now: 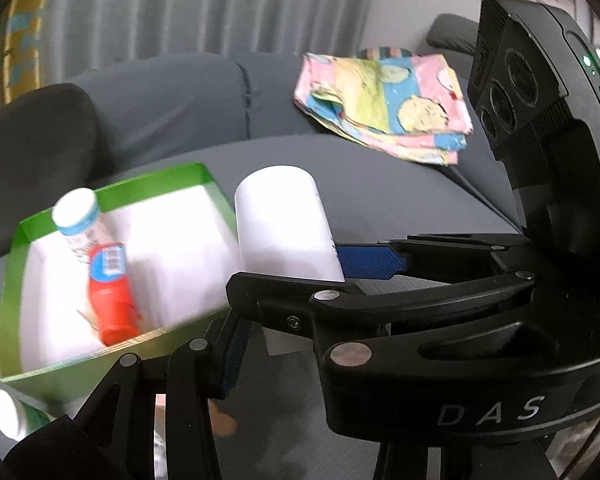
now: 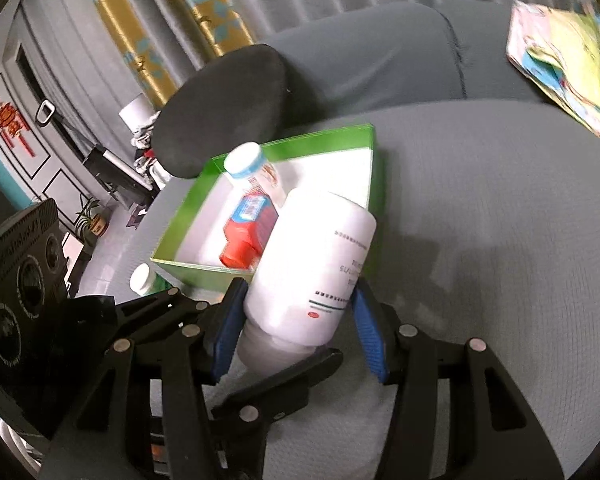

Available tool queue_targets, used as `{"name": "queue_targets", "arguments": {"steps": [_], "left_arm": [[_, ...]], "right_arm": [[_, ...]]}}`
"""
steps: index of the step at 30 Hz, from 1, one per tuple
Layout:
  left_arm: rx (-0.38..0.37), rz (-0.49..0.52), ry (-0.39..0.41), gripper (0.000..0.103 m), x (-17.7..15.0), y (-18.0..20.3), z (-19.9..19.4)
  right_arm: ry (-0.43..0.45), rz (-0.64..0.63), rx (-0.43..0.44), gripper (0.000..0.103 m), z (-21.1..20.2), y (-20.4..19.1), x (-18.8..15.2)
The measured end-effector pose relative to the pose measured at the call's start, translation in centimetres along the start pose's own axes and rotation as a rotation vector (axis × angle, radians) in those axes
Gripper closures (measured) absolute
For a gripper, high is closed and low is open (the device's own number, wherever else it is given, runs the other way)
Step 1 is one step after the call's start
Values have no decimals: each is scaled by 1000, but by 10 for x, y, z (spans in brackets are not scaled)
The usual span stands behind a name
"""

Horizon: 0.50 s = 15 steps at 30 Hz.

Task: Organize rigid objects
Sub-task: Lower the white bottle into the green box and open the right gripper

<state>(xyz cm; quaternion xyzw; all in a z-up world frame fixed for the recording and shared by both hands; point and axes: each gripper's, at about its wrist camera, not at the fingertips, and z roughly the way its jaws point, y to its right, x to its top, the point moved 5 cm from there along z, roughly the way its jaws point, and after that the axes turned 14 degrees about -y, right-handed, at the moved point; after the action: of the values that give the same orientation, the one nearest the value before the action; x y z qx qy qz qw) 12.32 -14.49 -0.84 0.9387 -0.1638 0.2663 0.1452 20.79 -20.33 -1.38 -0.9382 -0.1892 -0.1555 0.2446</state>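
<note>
White bottle (image 2: 312,264) aloft over grey cushion (image 2: 500,220), near green box (image 2: 364,136). Right gripper (image 2: 300,296) clamps its body and left gripper (image 1: 284,340) pinches cap end. Two-point hold likely steadies bulky bottle for boxing beside red-capped bottle (image 2: 244,248).

- The left wrist view is taken from behind the left claw (image 1: 236,344), aimed obliquely downward and close over the green box (image 1: 204,178) on a grey sofa (image 1: 380,200).
- The right wrist view is aimed likewise past the right claw (image 2: 296,336), at close range.
- The box, a white bottle (image 2: 312,268) and a patterned cloth (image 1: 384,104) are shared by both views.
</note>
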Motion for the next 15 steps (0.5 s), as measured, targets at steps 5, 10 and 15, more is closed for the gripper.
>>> {"name": "queue_targets", "arguments": {"steps": [5,10,15], "left_arm": [[28,-33,16,58,13,-34,-6],[11,-87,12,58,22,-65,0],[-16,-144,-12,58,23,-88,14]], "right_arm": [[0,-44,14,51,16,-16,29],[-16,-62,25,51,36,-23,48],[-52,-57,34,50,59,-23,55]]}}
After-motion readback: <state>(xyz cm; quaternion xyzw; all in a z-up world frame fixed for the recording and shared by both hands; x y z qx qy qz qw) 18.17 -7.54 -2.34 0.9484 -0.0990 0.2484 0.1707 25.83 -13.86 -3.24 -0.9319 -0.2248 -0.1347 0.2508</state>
